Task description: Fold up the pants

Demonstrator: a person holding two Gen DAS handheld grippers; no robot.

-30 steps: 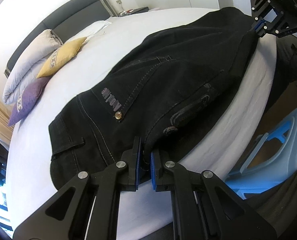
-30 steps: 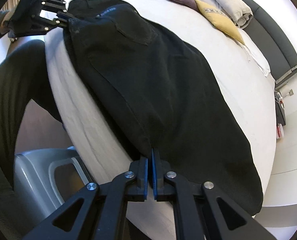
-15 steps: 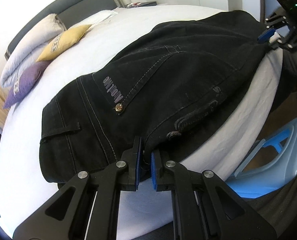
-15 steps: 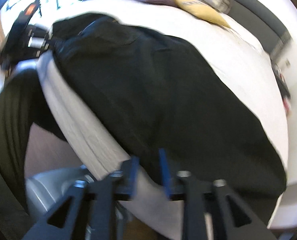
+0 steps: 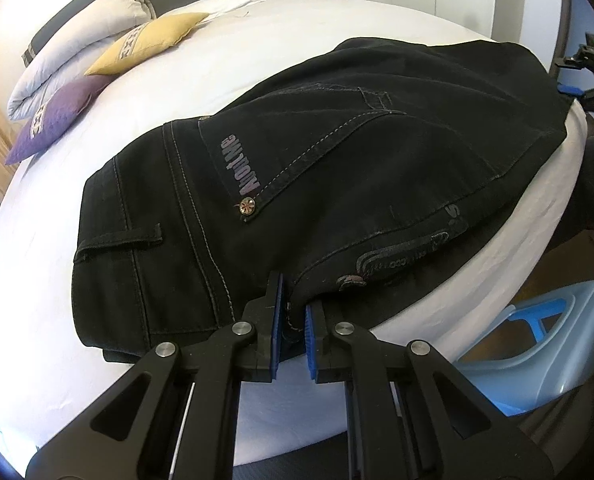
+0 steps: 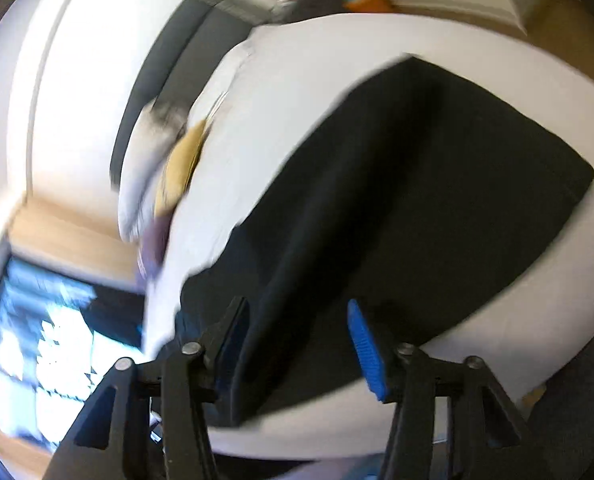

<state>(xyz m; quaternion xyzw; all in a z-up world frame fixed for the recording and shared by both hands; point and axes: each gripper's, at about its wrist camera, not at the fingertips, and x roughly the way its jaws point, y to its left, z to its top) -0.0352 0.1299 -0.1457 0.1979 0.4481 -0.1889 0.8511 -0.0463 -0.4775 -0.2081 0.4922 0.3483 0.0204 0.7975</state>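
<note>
Black jeans [image 5: 337,168] lie folded lengthwise on the white bed [image 5: 257,48], waistband end near me in the left wrist view. My left gripper [image 5: 293,320] is shut on the waistband edge of the jeans at the bed's front edge. My right gripper [image 6: 297,344] is open and empty, hovering over the leg end of the jeans [image 6: 417,200]; that view is blurred by motion. The right gripper also shows small at the far right of the left wrist view [image 5: 593,76], clear of the jeans.
A yellow pillow [image 5: 149,40], a purple pillow [image 5: 57,116] and a white duvet roll [image 5: 77,36] lie at the head of the bed. A light blue plastic stool [image 5: 537,332] stands beside the bed at the right.
My right gripper has opened, let go of the jeans' leg end and swung away. My left gripper has kept its hold and the waist end lies flatter on the bed.
</note>
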